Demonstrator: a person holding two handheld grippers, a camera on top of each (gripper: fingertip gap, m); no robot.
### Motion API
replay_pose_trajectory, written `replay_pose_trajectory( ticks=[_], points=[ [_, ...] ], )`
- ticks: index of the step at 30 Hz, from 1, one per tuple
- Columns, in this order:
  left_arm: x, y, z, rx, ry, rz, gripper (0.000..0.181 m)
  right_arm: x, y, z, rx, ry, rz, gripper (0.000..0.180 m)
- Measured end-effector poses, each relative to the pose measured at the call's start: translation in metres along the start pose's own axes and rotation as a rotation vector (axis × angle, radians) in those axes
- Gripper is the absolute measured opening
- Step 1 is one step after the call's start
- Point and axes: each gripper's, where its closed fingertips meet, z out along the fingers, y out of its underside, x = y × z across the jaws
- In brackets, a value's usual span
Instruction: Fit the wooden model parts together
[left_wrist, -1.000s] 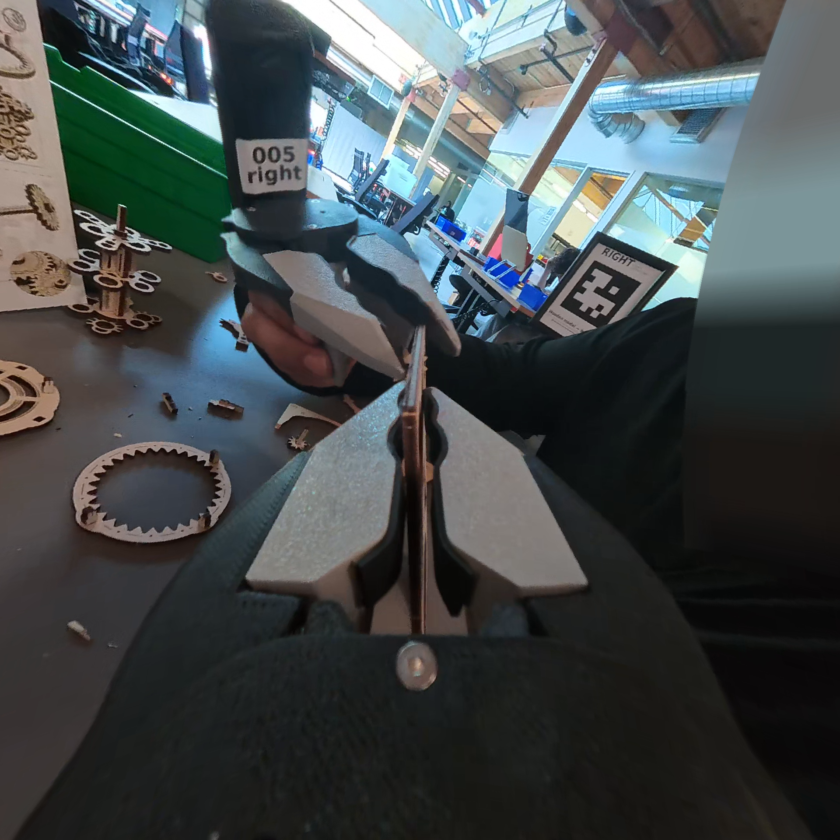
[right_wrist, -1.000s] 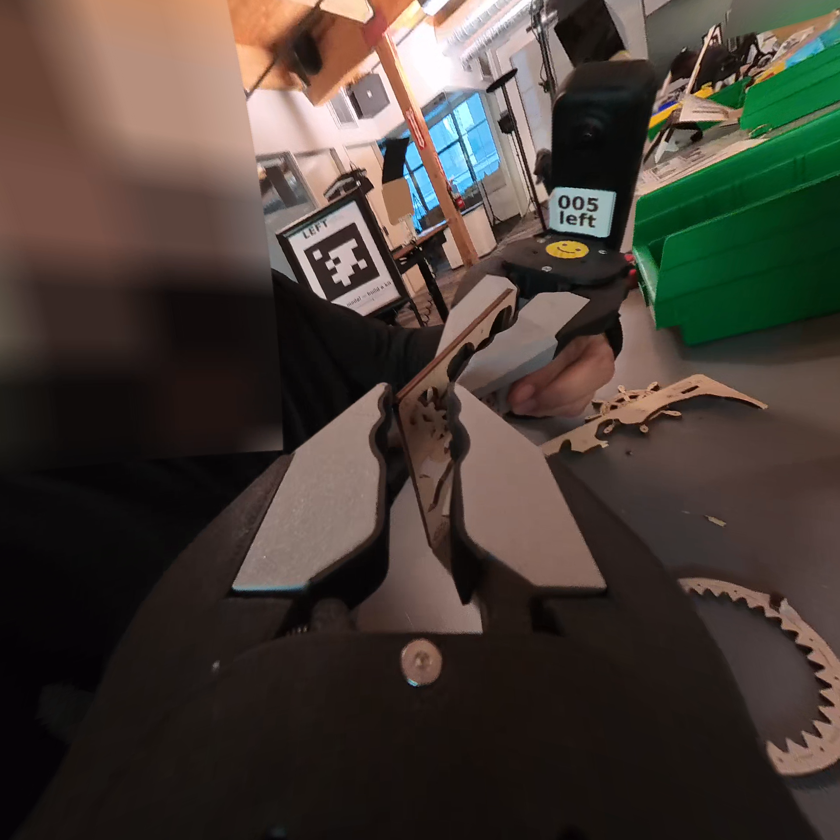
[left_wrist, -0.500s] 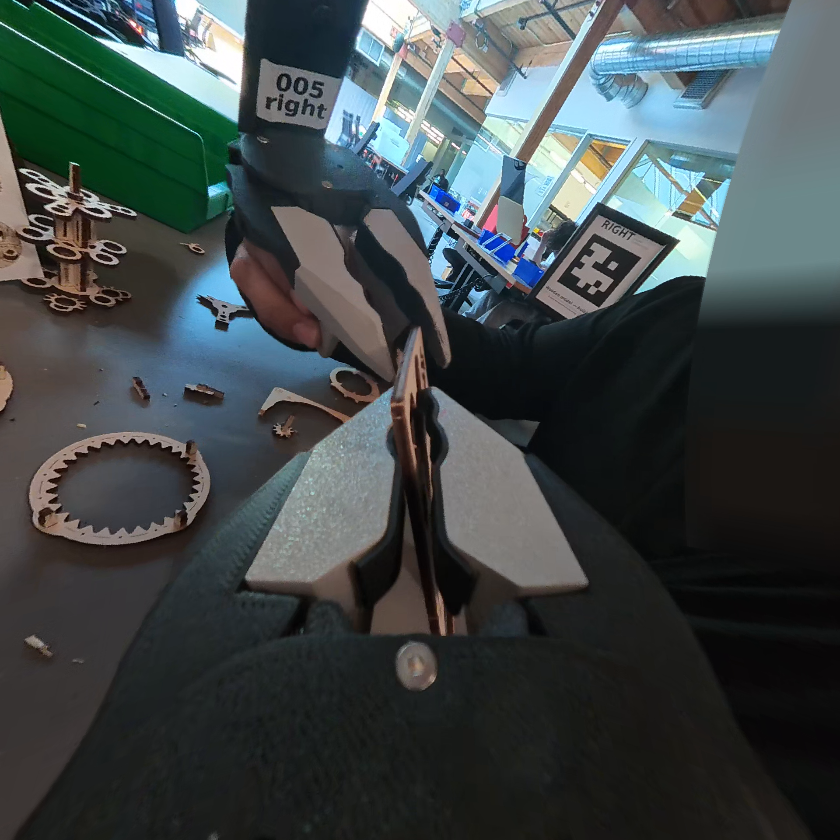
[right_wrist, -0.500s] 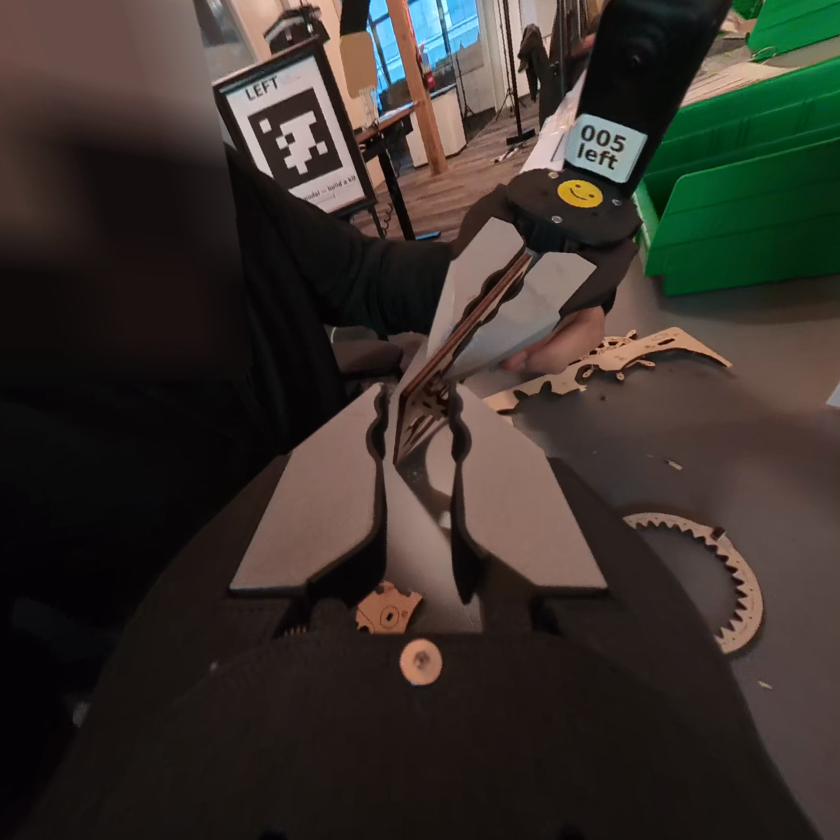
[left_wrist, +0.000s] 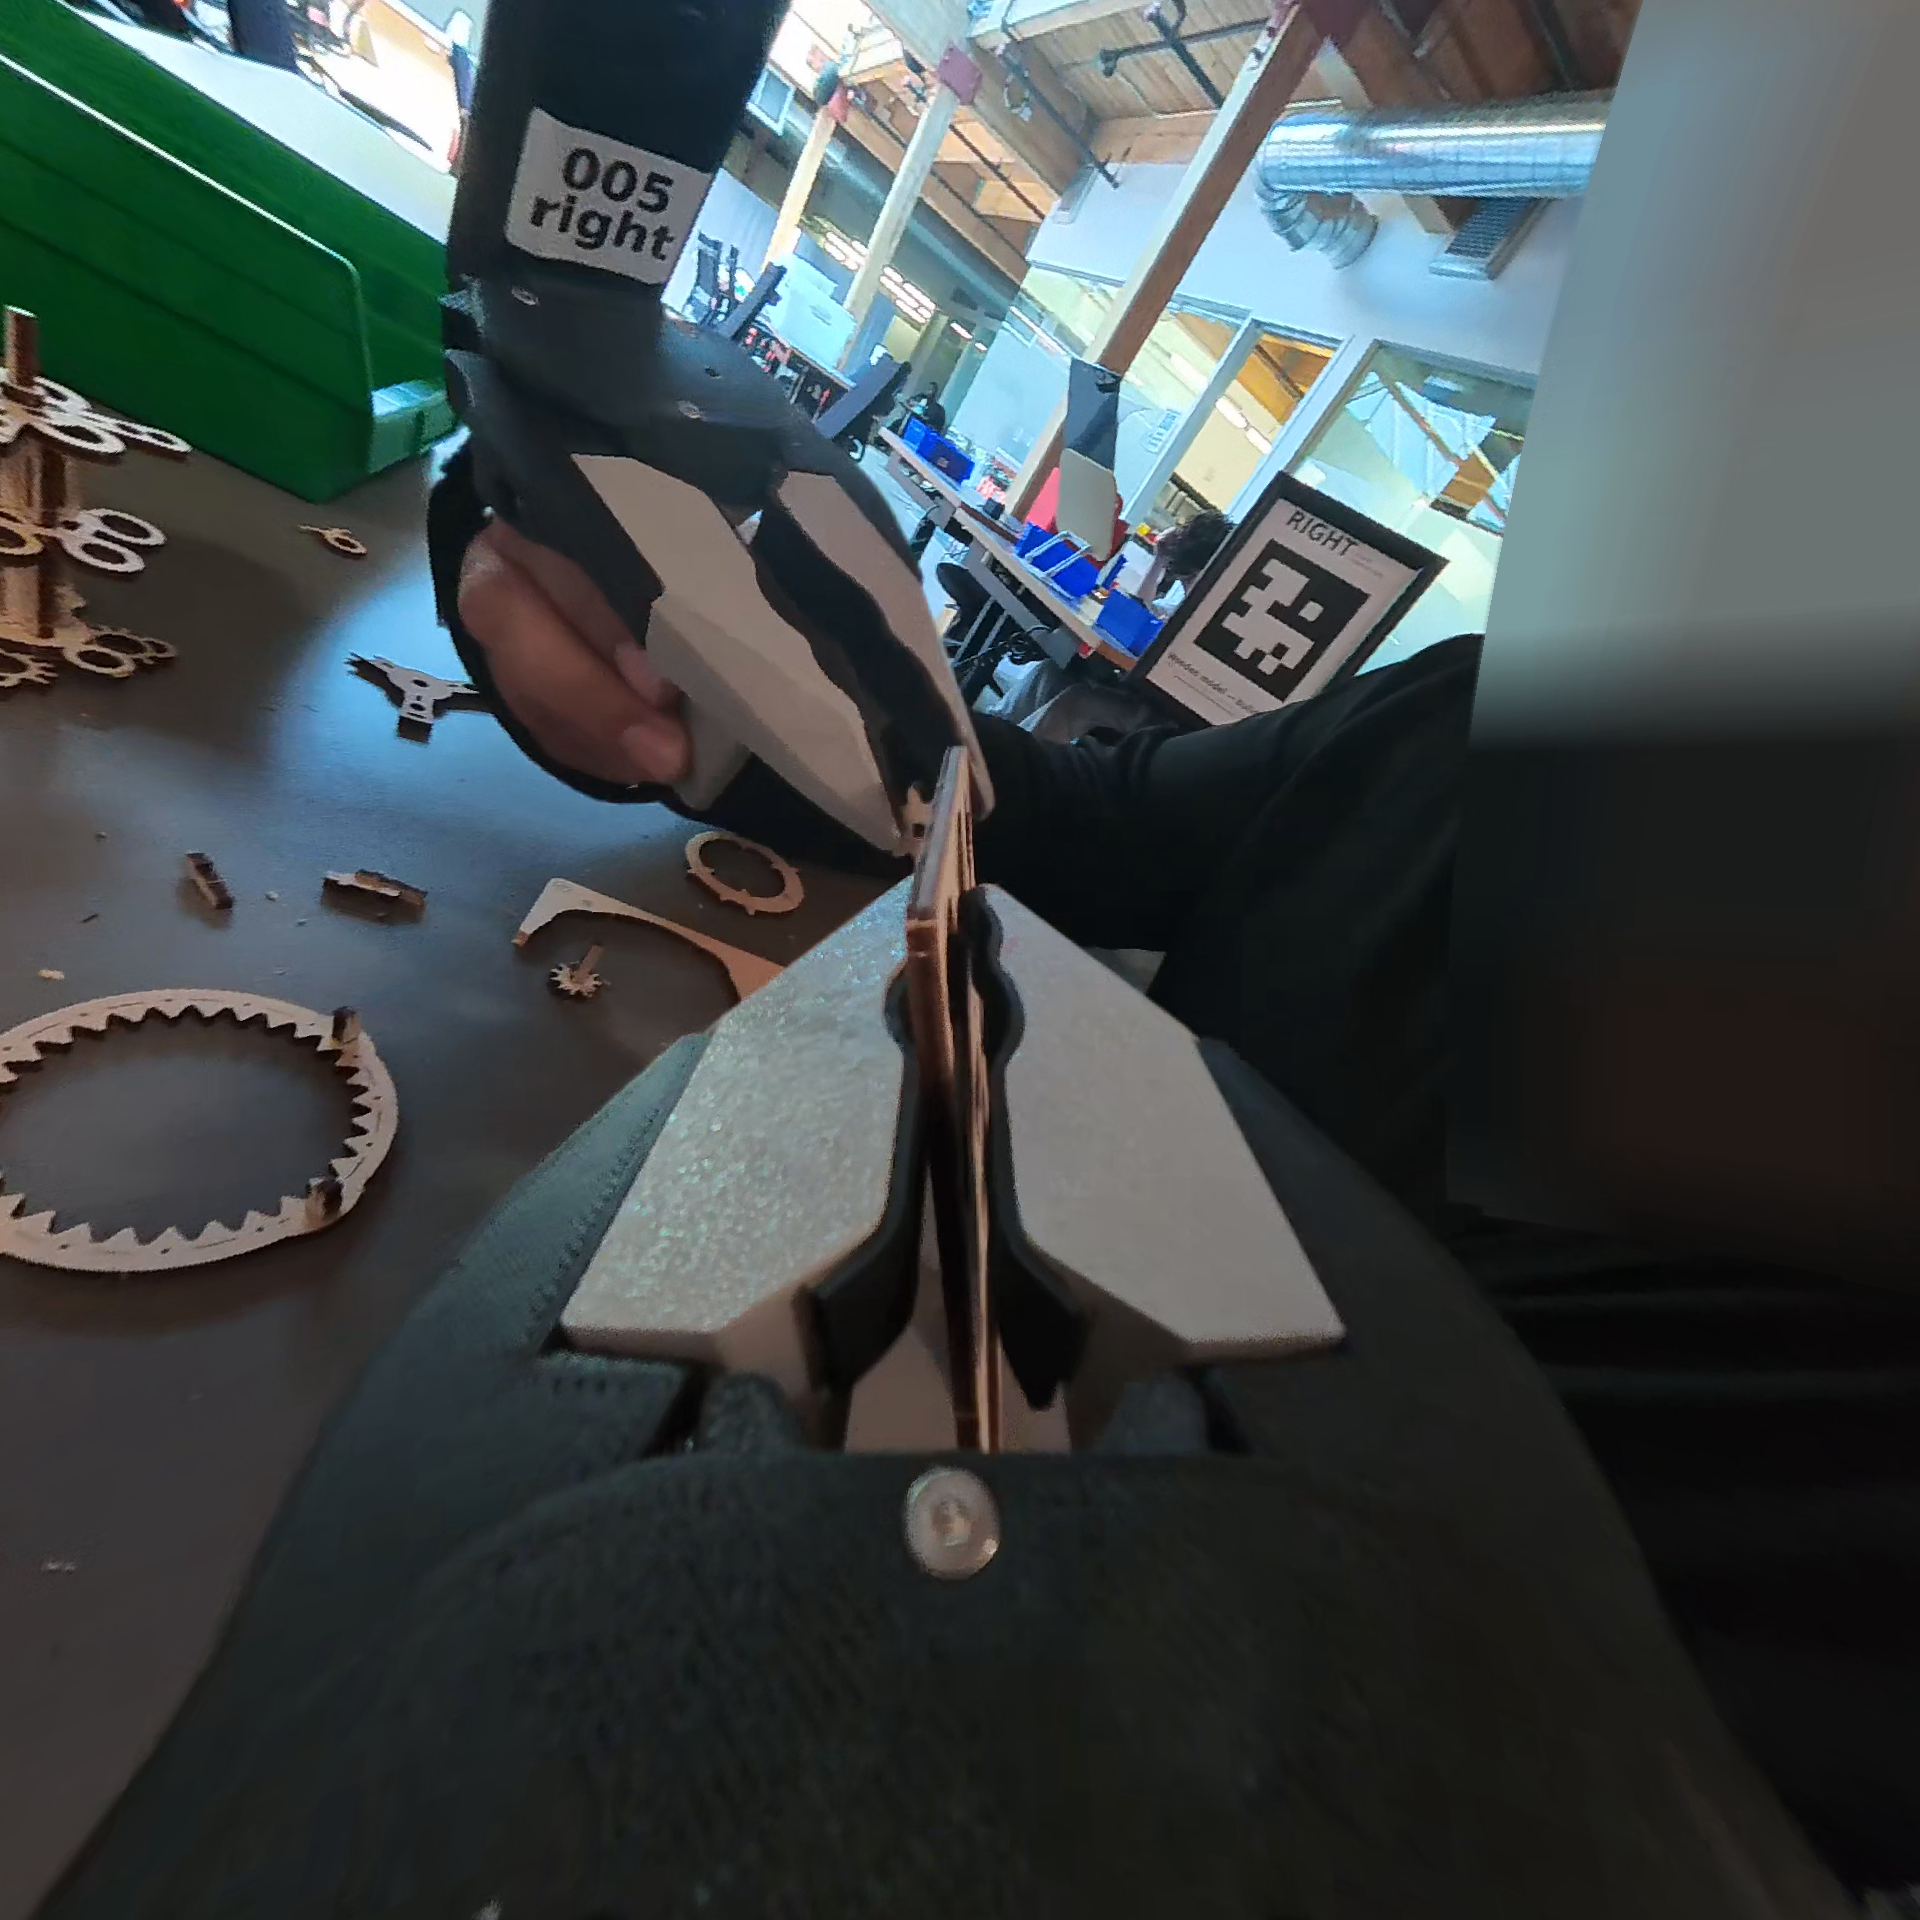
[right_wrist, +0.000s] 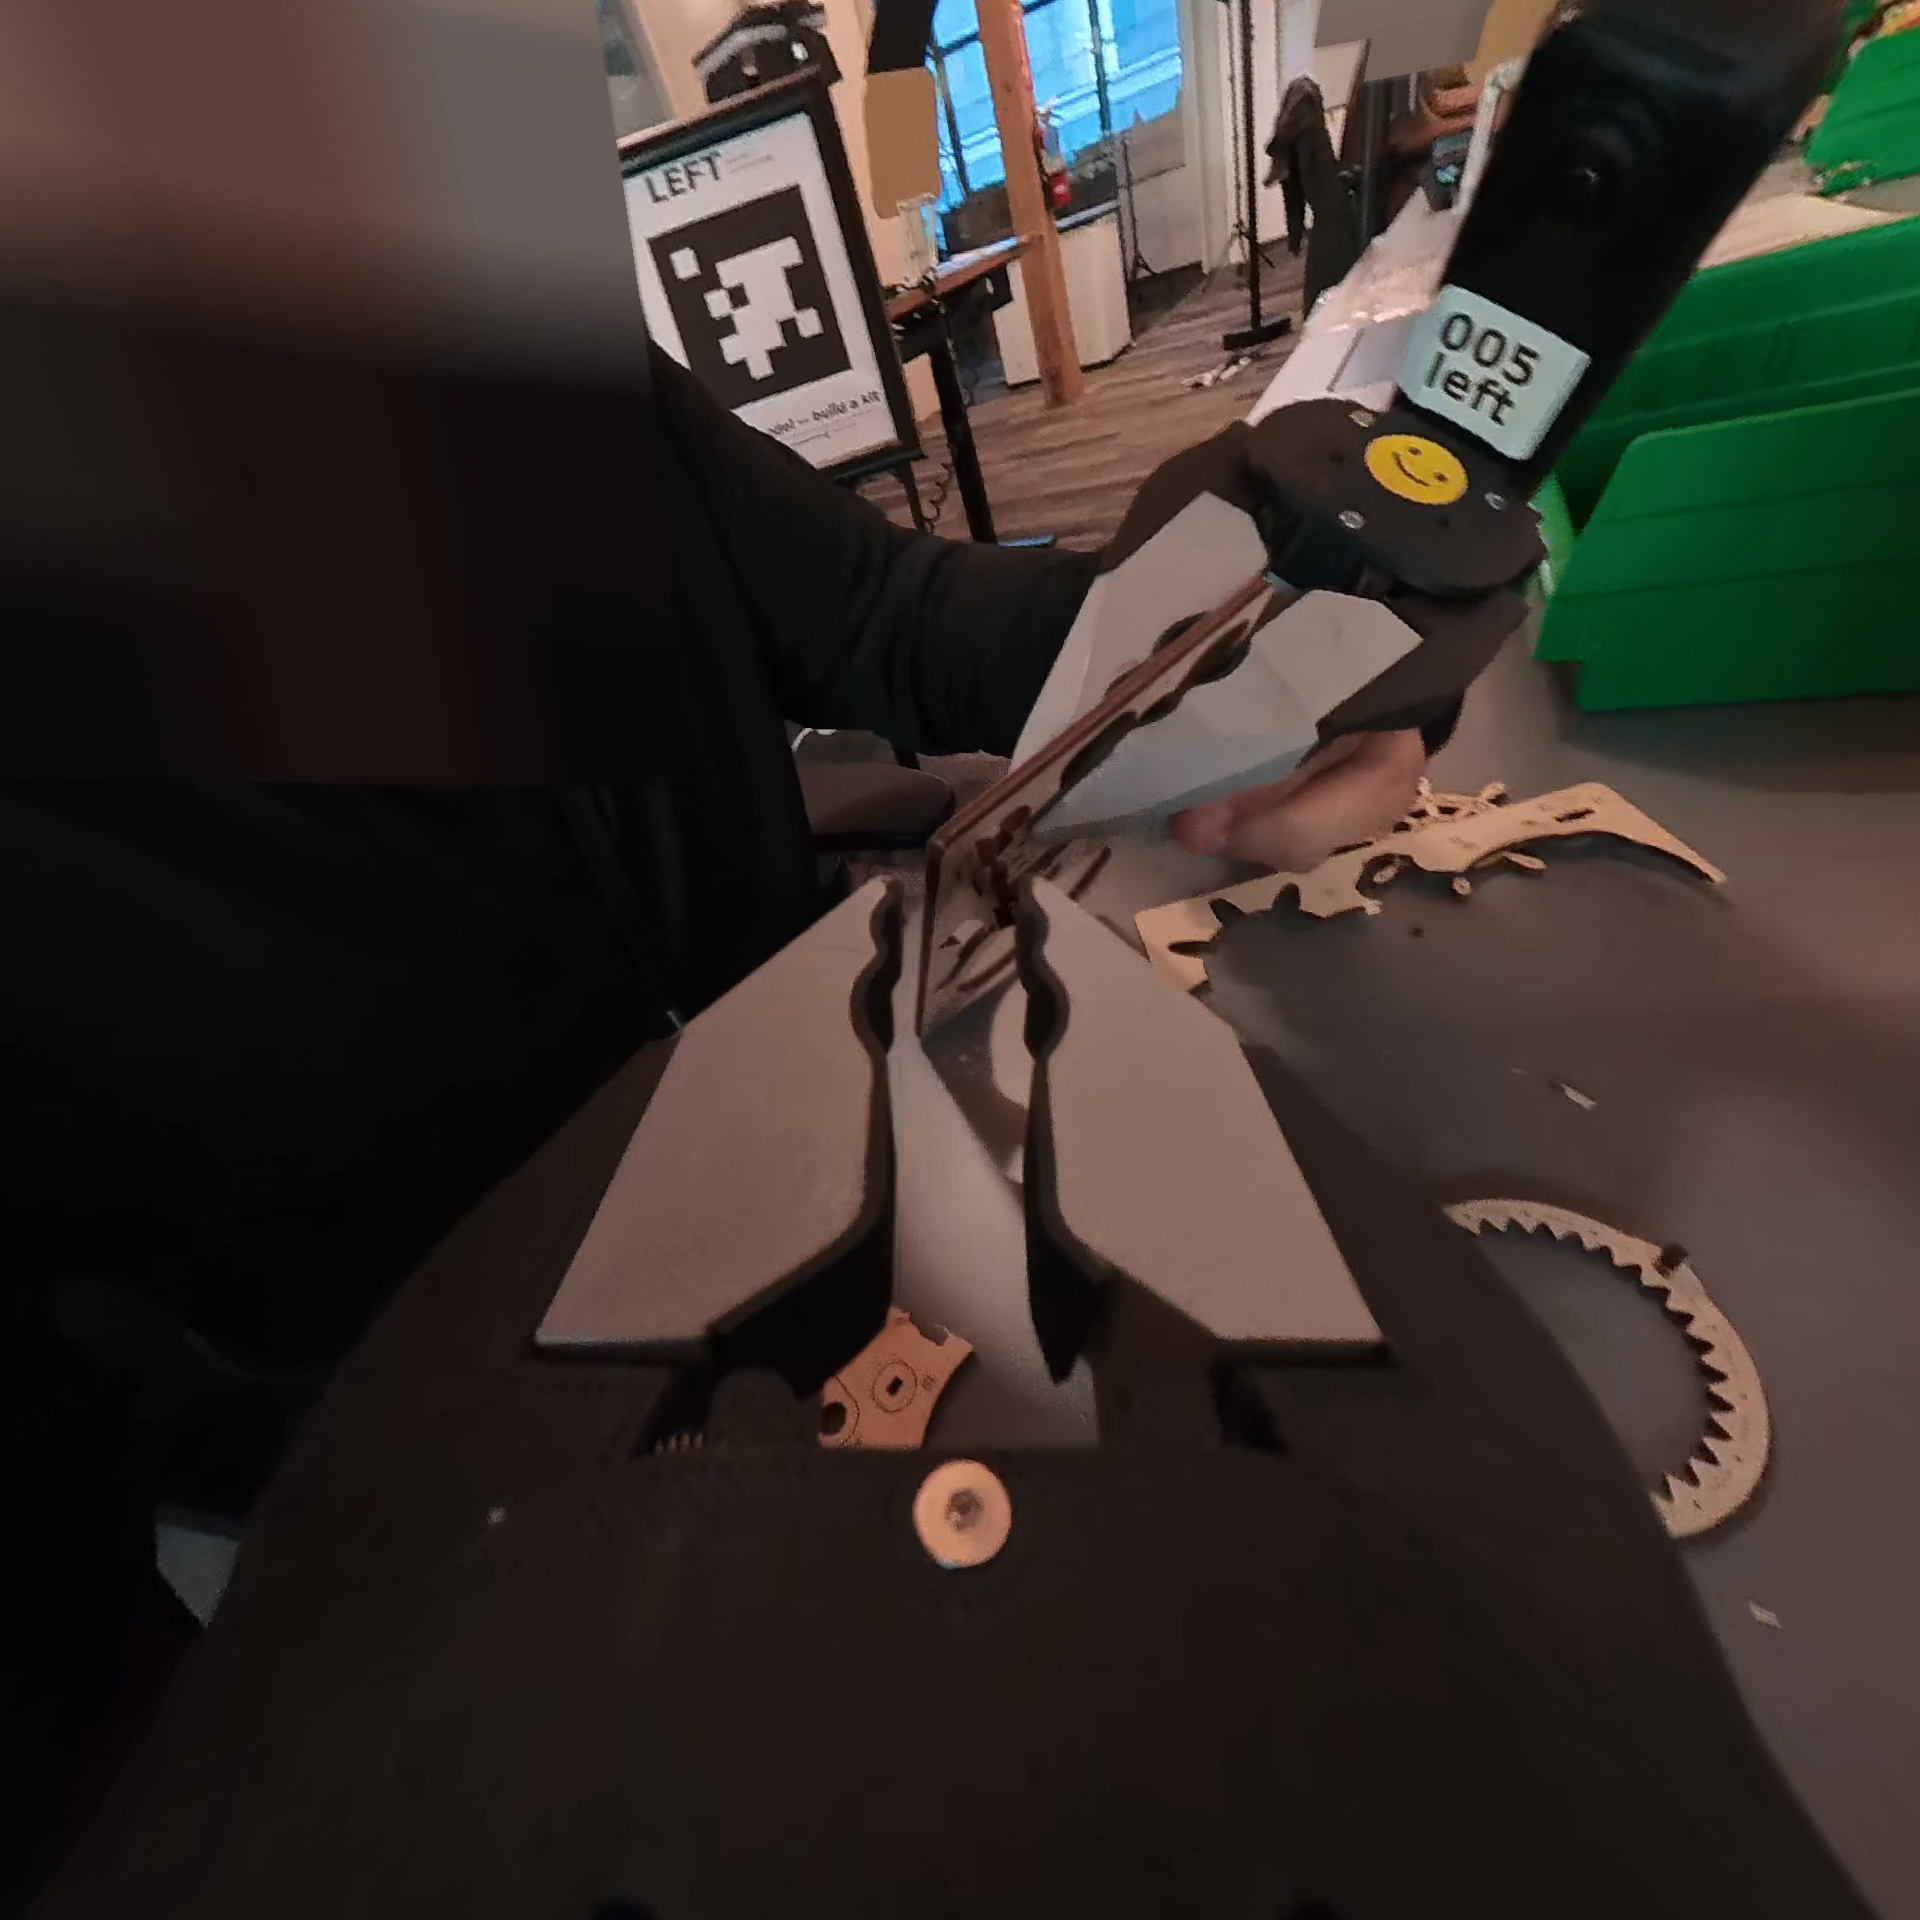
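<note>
My left gripper (left_wrist: 951, 935) is shut on a thin wooden plate (left_wrist: 948, 1039), seen edge-on and held upright above the dark table (left_wrist: 260, 790). The right gripper (left_wrist: 920, 821) comes down from the upper left, and its fingertips straddle the plate's far end, with a small toothed bit at the tip. In the right wrist view the plate (right_wrist: 966, 935) runs down from the left gripper (right_wrist: 1039, 800) into my right gripper (right_wrist: 961, 904). Its cut-out end spans the narrow gap and touches both jaws. A small gear-like piece (right_wrist: 894, 1392) shows at the base of the right fingers.
On the table lie a toothed wooden ring (left_wrist: 177, 1132) (right_wrist: 1662, 1371), a curved offcut sheet (right_wrist: 1455, 862), a small ring (left_wrist: 743, 873), a three-armed piece (left_wrist: 416, 691) and scraps (left_wrist: 374, 888). A built model tower (left_wrist: 52, 540) and green bins (left_wrist: 208, 312) (right_wrist: 1766, 520) stand behind.
The right gripper has tilted steeper and drawn back along the plate, so only the plate's end sits between its fingertips. Its jaws have narrowed slightly. The left gripper keeps its grip.
</note>
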Motion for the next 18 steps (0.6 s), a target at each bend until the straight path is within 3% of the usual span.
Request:
replay_pose_trajectory(
  ticks=[1, 6, 18],
  points=[
    [0.002, 0.000, 0.000, 0.002, 0.018, -0.004, 0.000, -0.002, -0.001, 0.001, 0.011, -0.015, -0.013, 0.009],
    [0.014, 0.003, 0.004, -0.005, 0.106, -0.010, 0.000, -0.007, -0.003, 0.008, 0.034, -0.064, -0.076, 0.000],
    [0.006, -0.001, -0.003, 0.010, 0.048, -0.001, 0.000, 0.004, -0.007, 0.005, 0.046, 0.012, 0.007, 0.002]
  ],
)
